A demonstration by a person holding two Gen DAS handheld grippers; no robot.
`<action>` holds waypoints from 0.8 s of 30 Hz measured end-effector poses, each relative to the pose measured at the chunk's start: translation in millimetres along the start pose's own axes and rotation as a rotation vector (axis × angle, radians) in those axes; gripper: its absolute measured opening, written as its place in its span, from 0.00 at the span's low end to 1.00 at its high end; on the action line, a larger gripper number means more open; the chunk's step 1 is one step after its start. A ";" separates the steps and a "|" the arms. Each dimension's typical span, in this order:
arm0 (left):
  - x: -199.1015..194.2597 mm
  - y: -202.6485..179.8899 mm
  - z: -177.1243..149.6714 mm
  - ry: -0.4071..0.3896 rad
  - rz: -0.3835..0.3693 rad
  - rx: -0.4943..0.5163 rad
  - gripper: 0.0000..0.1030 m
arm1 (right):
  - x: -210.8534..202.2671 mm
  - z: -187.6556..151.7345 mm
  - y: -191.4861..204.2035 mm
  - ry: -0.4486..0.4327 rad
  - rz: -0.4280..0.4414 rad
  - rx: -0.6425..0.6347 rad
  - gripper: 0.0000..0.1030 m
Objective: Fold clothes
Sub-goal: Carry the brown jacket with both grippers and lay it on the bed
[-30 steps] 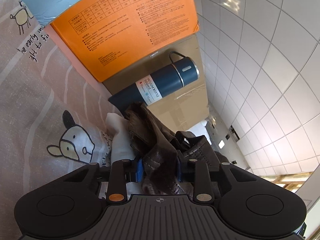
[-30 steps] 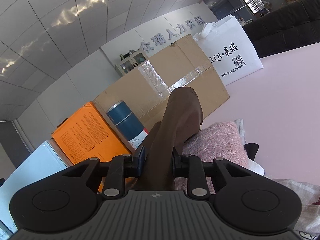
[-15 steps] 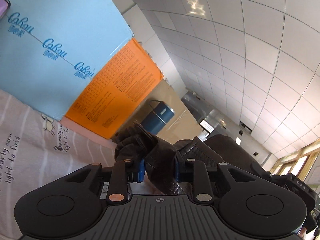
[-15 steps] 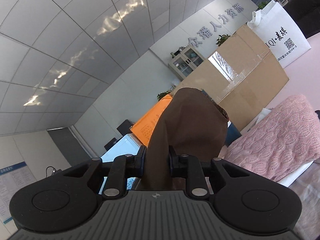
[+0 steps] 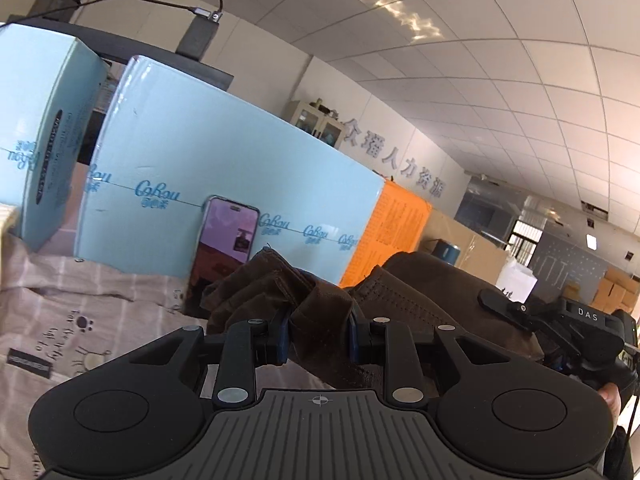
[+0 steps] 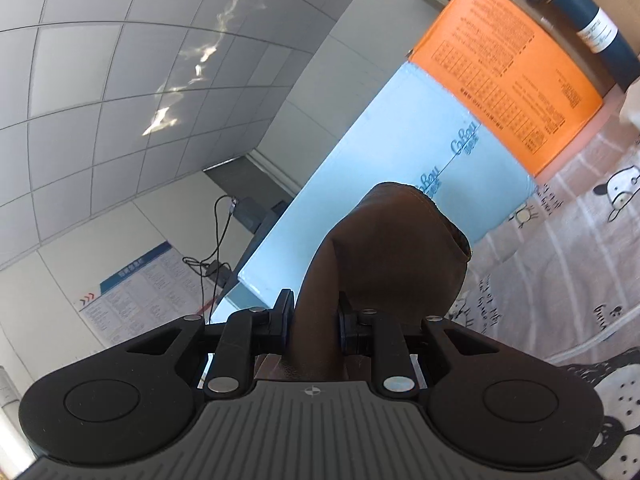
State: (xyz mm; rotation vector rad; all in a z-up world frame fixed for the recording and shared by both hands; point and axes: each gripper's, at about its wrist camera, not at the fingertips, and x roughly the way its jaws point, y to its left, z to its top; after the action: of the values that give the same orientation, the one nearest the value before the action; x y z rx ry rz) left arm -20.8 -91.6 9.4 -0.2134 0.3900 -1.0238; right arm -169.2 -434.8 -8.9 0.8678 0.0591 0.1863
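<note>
A dark brown garment (image 5: pixel 320 312) is bunched between the fingers of my left gripper (image 5: pixel 318 340), which is shut on it and holds it in the air. The cloth stretches right toward the other gripper's body (image 5: pixel 576 340). In the right wrist view my right gripper (image 6: pixel 312 328) is shut on another part of the same brown garment (image 6: pixel 392 248), which stands up in a fold above the jaws. Both views tilt upward toward the ceiling.
A pink printed bedsheet (image 5: pixel 80 320) covers the surface, also seen in the right wrist view (image 6: pixel 560 264). Light blue boxes (image 5: pixel 224 184), an orange box (image 6: pixel 508 72), a dark blue flask (image 6: pixel 592 28) and a phone (image 5: pixel 228 248) stand along the back.
Both grippers have lifted and swung left with the brown garment held; the views have turned from the flask, cardboard box and pink sweater to the blue boxes and ceiling.
</note>
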 end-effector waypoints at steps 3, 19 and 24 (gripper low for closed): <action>-15.3 9.6 -7.9 0.013 0.071 0.063 0.24 | 27.4 -23.4 5.9 0.104 0.015 -0.006 0.19; -40.8 59.6 -63.7 0.238 0.129 -0.016 0.74 | 36.5 -78.1 4.7 0.323 -0.464 -0.408 0.54; -47.7 78.7 -31.9 0.215 0.255 -0.026 0.88 | 36.4 -87.7 32.8 0.285 -0.397 -0.660 0.80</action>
State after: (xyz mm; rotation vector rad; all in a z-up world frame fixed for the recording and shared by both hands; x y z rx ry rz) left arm 6.1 -10.4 -37.0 -0.0739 0.6097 -0.7918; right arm -149.2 -341.2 -39.6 0.1556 0.4103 -0.0488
